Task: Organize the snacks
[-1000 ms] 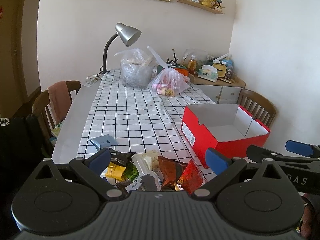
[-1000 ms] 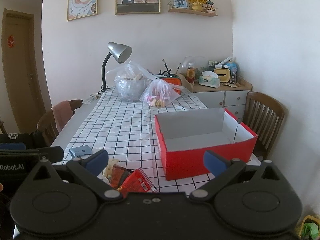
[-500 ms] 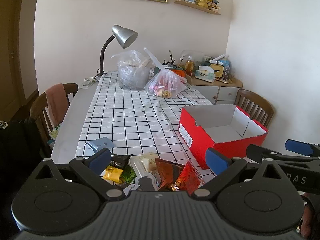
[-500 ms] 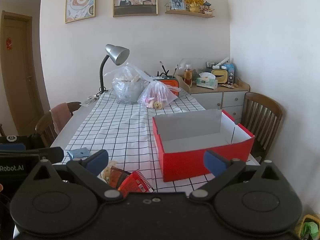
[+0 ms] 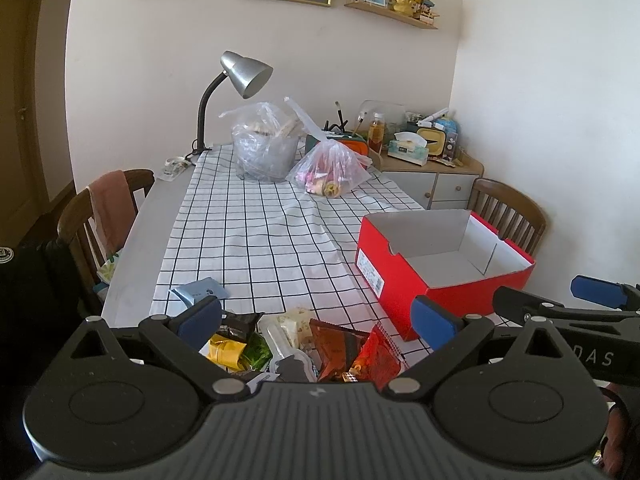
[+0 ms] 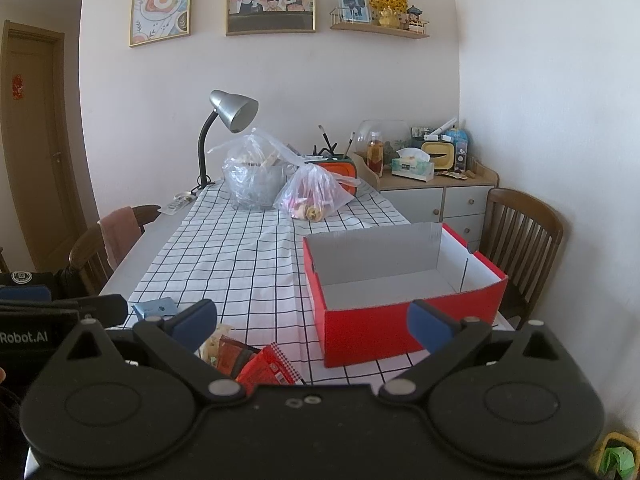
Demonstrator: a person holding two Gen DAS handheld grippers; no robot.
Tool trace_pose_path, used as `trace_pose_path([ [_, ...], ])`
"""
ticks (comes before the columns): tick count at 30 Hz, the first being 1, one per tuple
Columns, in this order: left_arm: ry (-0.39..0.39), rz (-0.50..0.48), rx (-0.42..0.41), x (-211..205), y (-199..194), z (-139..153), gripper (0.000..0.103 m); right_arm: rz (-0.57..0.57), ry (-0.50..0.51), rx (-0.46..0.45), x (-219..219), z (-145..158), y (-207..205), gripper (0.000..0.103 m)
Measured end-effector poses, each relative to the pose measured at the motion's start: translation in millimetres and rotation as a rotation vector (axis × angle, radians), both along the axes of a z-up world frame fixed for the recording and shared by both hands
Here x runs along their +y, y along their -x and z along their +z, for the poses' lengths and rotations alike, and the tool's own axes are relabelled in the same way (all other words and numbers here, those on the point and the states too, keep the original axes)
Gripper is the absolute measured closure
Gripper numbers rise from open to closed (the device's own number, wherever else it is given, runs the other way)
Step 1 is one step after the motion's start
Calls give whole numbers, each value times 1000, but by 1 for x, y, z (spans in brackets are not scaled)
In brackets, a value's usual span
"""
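- Left wrist view: my left gripper (image 5: 318,316) hangs spread wide over the snack pile (image 5: 304,344) on the checked tablecloth (image 5: 256,236).
- My right gripper (image 6: 312,320) is also spread, empty.
- The red box (image 6: 404,276) sits just right of the snacks; a desk lamp (image 6: 228,120) stands by the far wall.

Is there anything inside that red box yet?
Empty. The red box sits open-topped, and the right wrist view shows only its bare white floor and walls; the snack packets lie heaped on the tablecloth beside it.
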State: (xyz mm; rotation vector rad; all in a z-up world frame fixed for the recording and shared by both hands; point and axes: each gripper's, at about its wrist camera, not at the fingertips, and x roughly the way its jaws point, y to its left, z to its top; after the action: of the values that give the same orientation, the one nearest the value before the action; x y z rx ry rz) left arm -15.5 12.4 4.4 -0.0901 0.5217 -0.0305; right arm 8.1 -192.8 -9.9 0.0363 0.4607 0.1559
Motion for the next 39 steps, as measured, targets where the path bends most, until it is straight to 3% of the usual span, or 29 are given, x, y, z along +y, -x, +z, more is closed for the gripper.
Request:
trace_pose_path([
  [26,12,3,64,18,-31,-15,1,27,3,82,13,-17,-32,1],
  [30,25,25,89,27,-38,-24,1,31,-10,138,15,-26,-45,0],
  [39,53,97,142,46,-56,-38,1,3,-122,370,15,-71,-90,0],
])
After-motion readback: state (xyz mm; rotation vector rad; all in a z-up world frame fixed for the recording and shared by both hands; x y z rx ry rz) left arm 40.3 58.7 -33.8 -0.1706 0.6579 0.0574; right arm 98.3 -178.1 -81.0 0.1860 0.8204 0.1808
